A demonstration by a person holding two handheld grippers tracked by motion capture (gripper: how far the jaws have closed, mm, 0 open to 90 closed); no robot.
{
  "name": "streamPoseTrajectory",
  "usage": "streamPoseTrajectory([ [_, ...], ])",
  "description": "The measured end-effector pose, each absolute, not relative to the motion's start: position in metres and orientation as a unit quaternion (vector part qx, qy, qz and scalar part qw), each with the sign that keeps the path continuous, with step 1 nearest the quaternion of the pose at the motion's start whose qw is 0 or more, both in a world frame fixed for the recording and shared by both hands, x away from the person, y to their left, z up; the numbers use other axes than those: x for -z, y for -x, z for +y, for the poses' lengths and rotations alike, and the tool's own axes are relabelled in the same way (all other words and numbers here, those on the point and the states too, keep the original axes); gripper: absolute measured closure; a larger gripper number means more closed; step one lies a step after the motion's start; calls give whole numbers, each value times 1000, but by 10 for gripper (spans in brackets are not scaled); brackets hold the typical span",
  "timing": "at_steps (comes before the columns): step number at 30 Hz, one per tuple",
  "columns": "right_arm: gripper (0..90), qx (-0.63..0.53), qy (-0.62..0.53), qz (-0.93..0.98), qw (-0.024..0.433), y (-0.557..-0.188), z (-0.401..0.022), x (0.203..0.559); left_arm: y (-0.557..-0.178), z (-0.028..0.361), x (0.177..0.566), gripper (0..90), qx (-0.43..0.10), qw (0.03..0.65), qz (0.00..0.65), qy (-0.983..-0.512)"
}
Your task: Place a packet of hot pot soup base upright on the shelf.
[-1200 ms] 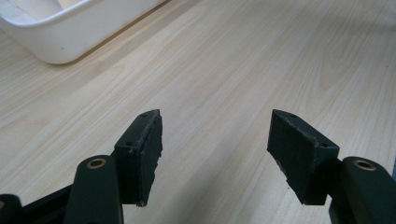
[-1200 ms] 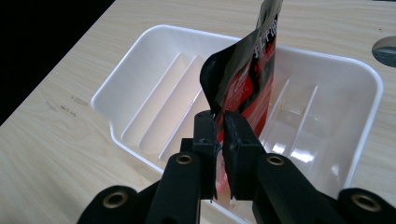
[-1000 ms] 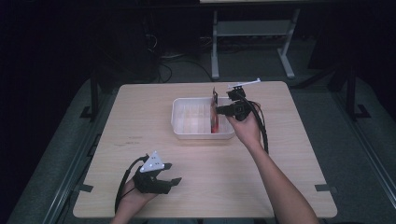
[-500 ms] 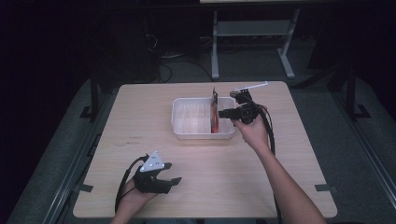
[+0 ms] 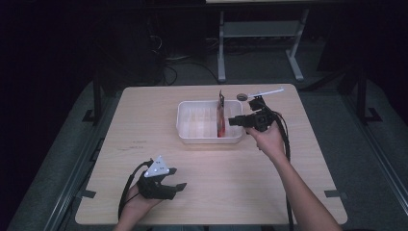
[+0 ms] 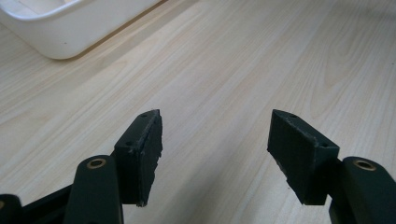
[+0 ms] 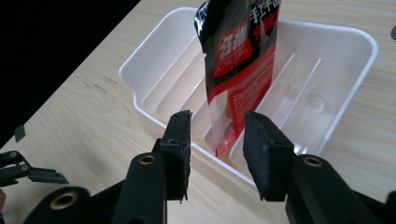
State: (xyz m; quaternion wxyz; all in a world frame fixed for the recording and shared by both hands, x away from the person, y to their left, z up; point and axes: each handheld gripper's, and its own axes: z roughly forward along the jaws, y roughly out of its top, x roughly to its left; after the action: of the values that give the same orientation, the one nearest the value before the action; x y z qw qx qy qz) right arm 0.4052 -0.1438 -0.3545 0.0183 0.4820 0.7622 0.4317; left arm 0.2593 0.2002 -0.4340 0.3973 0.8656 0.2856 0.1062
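Hidden or cut off: the snack packet (image 7: pixel 240 65) is running out of the top edge in the right gripper view, so its upper end is not showing there; its printed characters are too blurred to read. In the left gripper view the white tray (image 6: pixel 70 23) is showing just one rounded corner.
Hard to make out: a small dark round thing (image 5: pixel 242 96) and a white stick (image 5: pixel 264 92) are lying near the table's far edge beyond the tray; what they are I cannot tell, possibly a lid and a straw.
Container: the white tray (image 5: pixel 185 132) is sitting on the wooden table (image 5: pixel 216 192), its floor crossed by upright ribs that are dividing it into narrow slots.
Contents: the red and black snack packet (image 5: pixel 221 115) is standing on edge in a slot toward the tray's right end, leaning slightly; the other slots are looking bare.
Right gripper (image 7: pixel 217 135): its jaws have just been opening and are standing apart just outside the tray's rim, in line with the packet's lower end, pads not pressing on it.
Left gripper (image 6: pixel 215 144): its jaws are standing apart over bare wood, nothing between them; in the high view it (image 5: pixel 174 186) is resting near the table's front edge, well apart from the tray.
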Motion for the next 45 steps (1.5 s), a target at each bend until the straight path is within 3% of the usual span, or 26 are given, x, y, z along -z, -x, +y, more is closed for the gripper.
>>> streamPoseTrajectory([
  [25, 544, -437, -471, 766, -7, -387, -175, 368, -261, 204, 434, 351, -108, 403, 298, -859],
  [45, 478, -450, -481, 752, 0, -372, -206, 379, -262, 206, 433, 351, -110, 404, 303, -856],
])
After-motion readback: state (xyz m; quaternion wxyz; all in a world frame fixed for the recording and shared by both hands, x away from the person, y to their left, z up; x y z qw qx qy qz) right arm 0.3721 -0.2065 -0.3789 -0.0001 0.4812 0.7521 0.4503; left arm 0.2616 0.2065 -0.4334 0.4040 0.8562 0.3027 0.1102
